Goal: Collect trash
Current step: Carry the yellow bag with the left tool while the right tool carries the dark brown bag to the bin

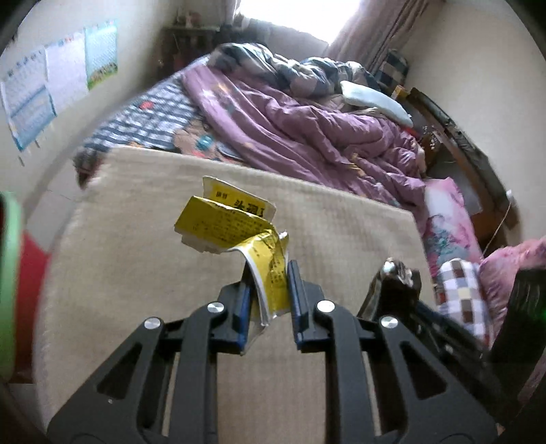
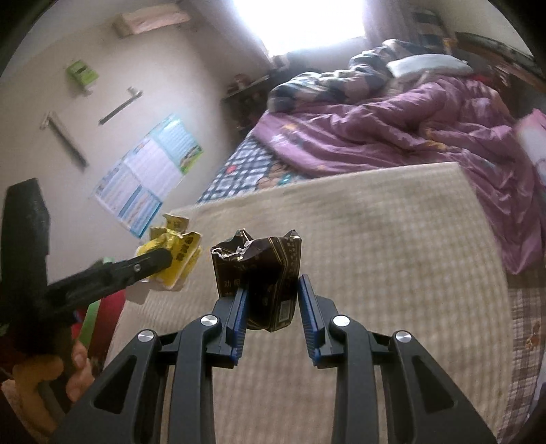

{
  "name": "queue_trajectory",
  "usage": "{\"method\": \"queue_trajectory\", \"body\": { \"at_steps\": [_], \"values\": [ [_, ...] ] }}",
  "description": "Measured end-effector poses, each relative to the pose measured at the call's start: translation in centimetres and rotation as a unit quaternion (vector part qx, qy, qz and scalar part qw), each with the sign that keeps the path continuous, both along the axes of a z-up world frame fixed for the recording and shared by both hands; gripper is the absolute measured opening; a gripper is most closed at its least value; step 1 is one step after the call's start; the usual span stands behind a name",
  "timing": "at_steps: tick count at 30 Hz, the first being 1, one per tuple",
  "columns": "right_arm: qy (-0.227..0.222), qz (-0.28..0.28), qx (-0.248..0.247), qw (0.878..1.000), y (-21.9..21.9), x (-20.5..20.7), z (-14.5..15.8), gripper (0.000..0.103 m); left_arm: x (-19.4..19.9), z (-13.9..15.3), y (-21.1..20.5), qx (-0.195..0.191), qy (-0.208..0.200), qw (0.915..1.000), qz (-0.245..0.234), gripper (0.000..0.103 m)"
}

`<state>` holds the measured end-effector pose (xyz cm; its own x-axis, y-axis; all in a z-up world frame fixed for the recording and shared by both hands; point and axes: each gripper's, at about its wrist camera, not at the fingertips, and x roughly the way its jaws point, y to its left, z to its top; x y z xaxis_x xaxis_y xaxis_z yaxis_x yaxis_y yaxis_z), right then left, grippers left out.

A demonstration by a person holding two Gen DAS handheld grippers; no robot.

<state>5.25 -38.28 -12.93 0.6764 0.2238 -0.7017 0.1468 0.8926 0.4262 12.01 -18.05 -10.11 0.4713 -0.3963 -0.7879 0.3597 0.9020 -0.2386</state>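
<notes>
Pinching a crumpled yellow carton [image 1: 239, 232], the left gripper [image 1: 269, 293] has its blue-padded jaws pressed in on the lower end of the flattened pack, which sticks up and forward over the beige mat [image 1: 136, 273]. The carton is torn open at its top and carries dark print on its yellow faces. From the right wrist view the same left gripper [image 2: 160, 261] shows from the side at the near-left edge of the mat, its black finger clamped across the yellow carton [image 2: 177, 252], with the person's hand [image 2: 71, 372] gripping the handle below.

The right gripper [image 2: 273, 300] holds a crushed dark brown carton [image 2: 262, 269] between its blue pads; the carton stands upright, its torn rim ragged at the top, and it is lifted clear of the mat [image 2: 375, 256]. In the left wrist view this right gripper [image 1: 396, 276] sits just off the mat's right edge.

Beyond the far edge of the mat lies a rumpled purple quilt [image 1: 307, 129] on a bed, with a checked blanket [image 1: 273, 65] heaped farther back under the bright window [image 1: 293, 13]. Left of the mat, posters [image 1: 51, 88] hang on the wall. Right of the mat, pink pillows [image 1: 447, 222] lie beside the quilt.
</notes>
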Motion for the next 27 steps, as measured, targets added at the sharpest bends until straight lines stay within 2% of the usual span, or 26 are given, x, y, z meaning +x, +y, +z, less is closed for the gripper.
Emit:
{"method": "queue_trajectory", "body": {
  "at_steps": [10,19,27],
  "values": [
    [0.005,0.090,-0.010,0.996,8.7,0.5,0.9,0.028,-4.7,1.8,9.1,0.013,-0.042,0.9966,0.069,0.019],
    [0.002,0.147,-0.028,0.989,15.3,1.8,1.8,0.028,-4.8,1.9,16.1,0.007,-0.052,0.9896,0.134,0.019],
    [-0.001,0.160,-0.039,0.986,18.3,2.9,2.2,0.028,-4.6,2.3,20.0,0.010,-0.064,0.9853,0.158,0.019]
  ]
}}
